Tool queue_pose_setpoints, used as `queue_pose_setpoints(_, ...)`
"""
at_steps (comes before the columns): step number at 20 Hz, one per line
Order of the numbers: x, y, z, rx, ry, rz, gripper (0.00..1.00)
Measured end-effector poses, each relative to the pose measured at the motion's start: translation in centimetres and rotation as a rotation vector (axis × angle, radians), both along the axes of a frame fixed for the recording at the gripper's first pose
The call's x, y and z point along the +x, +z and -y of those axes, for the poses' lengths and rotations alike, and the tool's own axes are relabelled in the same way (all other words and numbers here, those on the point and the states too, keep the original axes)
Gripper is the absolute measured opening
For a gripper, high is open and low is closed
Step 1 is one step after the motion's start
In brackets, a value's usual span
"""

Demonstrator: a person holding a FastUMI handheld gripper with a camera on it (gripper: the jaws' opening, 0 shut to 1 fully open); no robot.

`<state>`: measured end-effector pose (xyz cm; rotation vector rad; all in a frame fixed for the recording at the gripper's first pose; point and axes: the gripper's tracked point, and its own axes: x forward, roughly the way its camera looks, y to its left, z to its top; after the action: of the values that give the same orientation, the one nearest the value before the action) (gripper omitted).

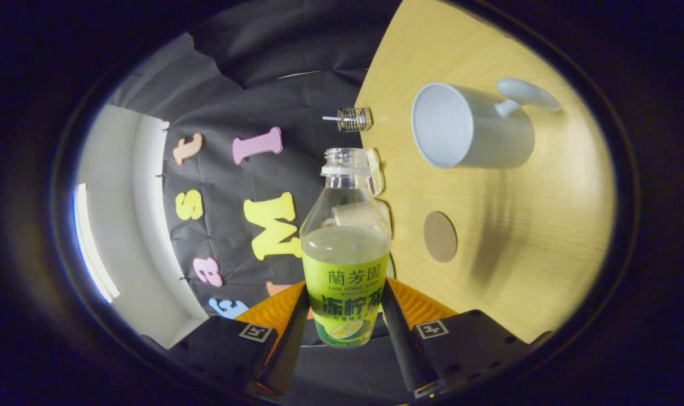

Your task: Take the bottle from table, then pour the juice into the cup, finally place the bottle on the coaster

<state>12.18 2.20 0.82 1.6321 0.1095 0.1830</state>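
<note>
Your gripper point(344, 321) pinches the open, tipped bottle point(345, 248), its mouth near the cup point(470, 127), the coaster point(440, 236) beside it.

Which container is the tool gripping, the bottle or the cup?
The bottle: both fingers of the tool press its labelled sides. The white cup sits apart on the table.

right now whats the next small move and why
Probably swing the bottle toward the cup so its open mouth comes over the rim. The gripper is shut on the bottle, juice still fills it to the label, the cup looks empty, and the coaster waits bare.
</note>
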Motion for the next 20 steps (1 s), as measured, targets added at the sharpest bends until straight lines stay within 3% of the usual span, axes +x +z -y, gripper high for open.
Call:
queue_pose_setpoints(12,-2.8,-1.3,0.7,-0.811,-0.086,-0.097,0.77)
queue_pose_setpoints(20,-1.3,0.9,1.0,-1.271,-0.142,-0.142,0.78)
